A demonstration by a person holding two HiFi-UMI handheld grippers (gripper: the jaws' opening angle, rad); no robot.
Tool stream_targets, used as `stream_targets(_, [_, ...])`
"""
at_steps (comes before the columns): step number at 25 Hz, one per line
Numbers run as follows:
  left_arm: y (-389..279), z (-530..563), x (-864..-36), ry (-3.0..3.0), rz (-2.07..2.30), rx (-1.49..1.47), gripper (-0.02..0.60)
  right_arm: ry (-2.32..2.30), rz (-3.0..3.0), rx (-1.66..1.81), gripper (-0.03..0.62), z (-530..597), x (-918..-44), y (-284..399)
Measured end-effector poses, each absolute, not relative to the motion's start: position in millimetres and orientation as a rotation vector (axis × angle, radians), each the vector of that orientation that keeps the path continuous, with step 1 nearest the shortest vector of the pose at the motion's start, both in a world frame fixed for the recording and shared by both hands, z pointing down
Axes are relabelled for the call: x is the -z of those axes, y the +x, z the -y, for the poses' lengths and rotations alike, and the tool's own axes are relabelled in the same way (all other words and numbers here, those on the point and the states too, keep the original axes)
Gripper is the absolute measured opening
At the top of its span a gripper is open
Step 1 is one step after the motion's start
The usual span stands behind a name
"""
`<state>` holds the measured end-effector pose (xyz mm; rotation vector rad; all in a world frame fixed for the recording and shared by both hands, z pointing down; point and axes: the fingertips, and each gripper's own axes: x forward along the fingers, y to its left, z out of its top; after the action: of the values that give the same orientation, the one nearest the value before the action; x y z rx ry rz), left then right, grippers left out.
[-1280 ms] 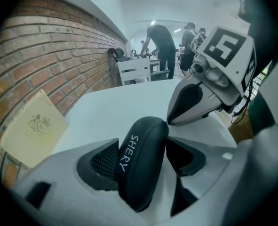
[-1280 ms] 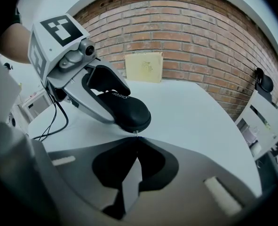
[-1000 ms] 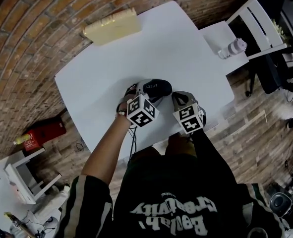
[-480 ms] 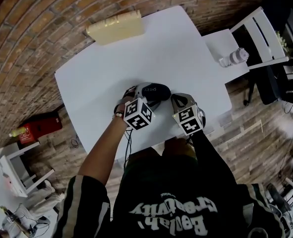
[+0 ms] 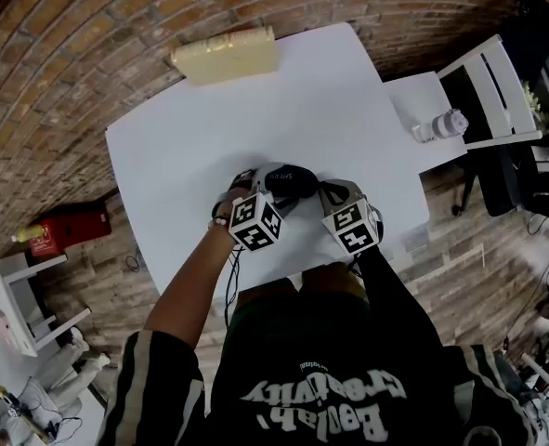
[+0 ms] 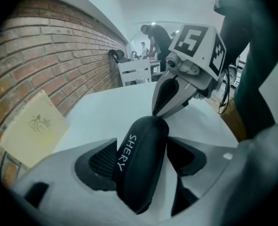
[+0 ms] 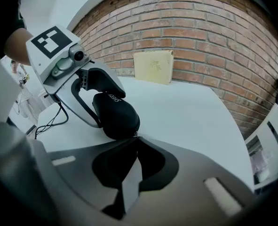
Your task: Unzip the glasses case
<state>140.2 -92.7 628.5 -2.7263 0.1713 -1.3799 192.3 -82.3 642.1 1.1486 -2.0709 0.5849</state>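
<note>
Glasses case (image 6: 139,173): light, stiff, likely slippery shell. Clamped mid-body by left tongs (image 6: 143,157). Right tongs (image 7: 135,140) pinched together at its end, presumably on zipper pull.

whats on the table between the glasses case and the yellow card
Nothing: the white table is bare between the glasses case and the yellow card, clearest in the head view.

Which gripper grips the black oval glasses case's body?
The left gripper clamps the black oval glasses case; the right gripper is shut at its tip.
</note>
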Motion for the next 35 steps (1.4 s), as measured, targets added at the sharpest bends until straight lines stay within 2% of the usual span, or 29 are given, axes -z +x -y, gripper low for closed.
stream_targets(14, [142,93,-629,-2.717,-0.219,1.383,0.336,0.869,2.132,-0.461,0.015,92,-649,189])
stream_targets(20, [141,90,-624,-2.749,-0.236,1.403,0.339,0.902,2.113,-0.507,0.014,83,-644,190])
stream_targets(24, [134,82,-609,-2.910,-0.403,1.295,0.336,0.934,2.078,-0.520,0.014,68,-640,188])
stream_targets(26, [124,80,-601,-2.977,-0.517,1.229,0.311,0.948,2.052,-0.529,0.014,58,-640,184])
stream_targets(28, [112,74,-596,-3.026,-0.596,1.188,0.283,0.954,2.029,-0.565,0.014,44,-641,177])
stream_targets(35, [60,60,-590,-3.164,-0.760,1.156,0.275,0.882,2.080,-0.613,0.014,14,-630,110])
